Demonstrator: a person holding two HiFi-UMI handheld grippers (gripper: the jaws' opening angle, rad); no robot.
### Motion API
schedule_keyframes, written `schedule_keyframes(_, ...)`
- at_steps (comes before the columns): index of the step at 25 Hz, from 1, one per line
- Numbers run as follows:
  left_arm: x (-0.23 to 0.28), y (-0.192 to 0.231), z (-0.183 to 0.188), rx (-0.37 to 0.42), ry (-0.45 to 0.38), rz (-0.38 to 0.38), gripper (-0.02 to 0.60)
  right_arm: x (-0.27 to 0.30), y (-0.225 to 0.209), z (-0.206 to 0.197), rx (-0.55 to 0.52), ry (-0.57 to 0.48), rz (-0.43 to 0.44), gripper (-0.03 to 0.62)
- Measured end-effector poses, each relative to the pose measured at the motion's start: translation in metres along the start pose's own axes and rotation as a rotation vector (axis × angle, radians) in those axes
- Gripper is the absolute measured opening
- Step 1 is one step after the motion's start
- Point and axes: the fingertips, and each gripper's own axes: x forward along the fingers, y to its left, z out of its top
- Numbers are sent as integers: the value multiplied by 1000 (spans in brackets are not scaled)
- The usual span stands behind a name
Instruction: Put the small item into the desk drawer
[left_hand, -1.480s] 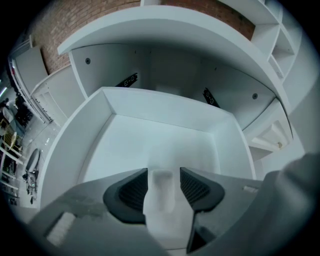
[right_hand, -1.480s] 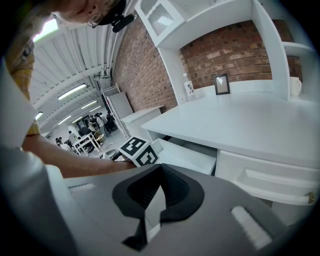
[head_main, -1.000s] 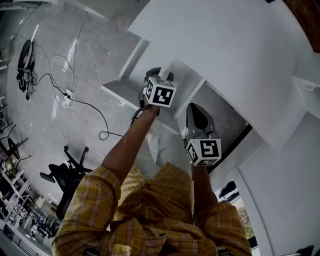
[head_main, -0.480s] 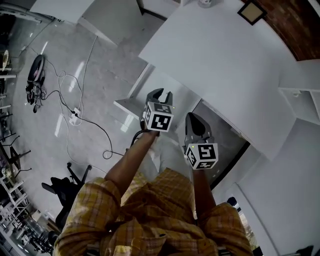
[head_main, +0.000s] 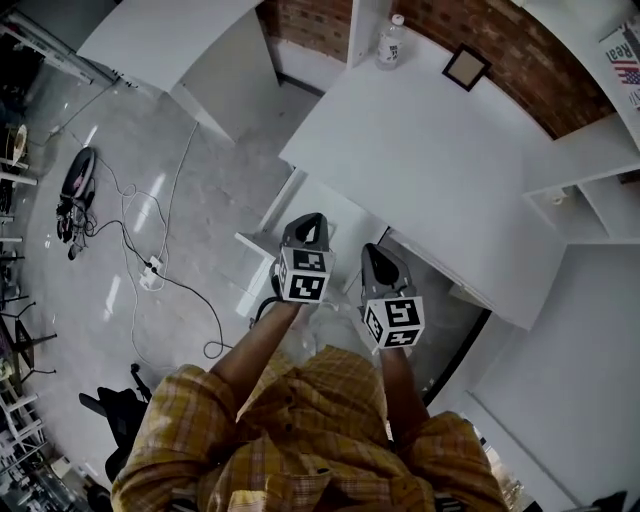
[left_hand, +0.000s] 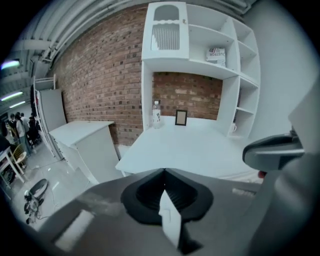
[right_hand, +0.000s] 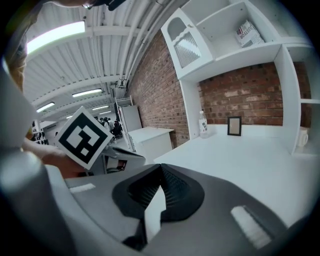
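1. Small item: shows in no view; drawer (head_main: 256, 250) stands pulled out below the desk (head_main: 430, 150) edge.
2. My left gripper (head_main: 304, 225), above the drawer: jaws just closed together, nothing between them.
3. My right gripper (head_main: 376, 255), just beside it: clenched, empty.

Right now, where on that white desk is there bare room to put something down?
Nearly the whole desktop is bare, from its near edge back to the bottle and picture frame by the brick wall. Only that back strip is occupied.
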Motion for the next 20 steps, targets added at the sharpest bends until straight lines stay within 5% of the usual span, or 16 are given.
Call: schedule_keyframes(20, -136, -7, 81, -1, -342, 3, 3, -59, 26, 90, -70, -195, -18, 0)
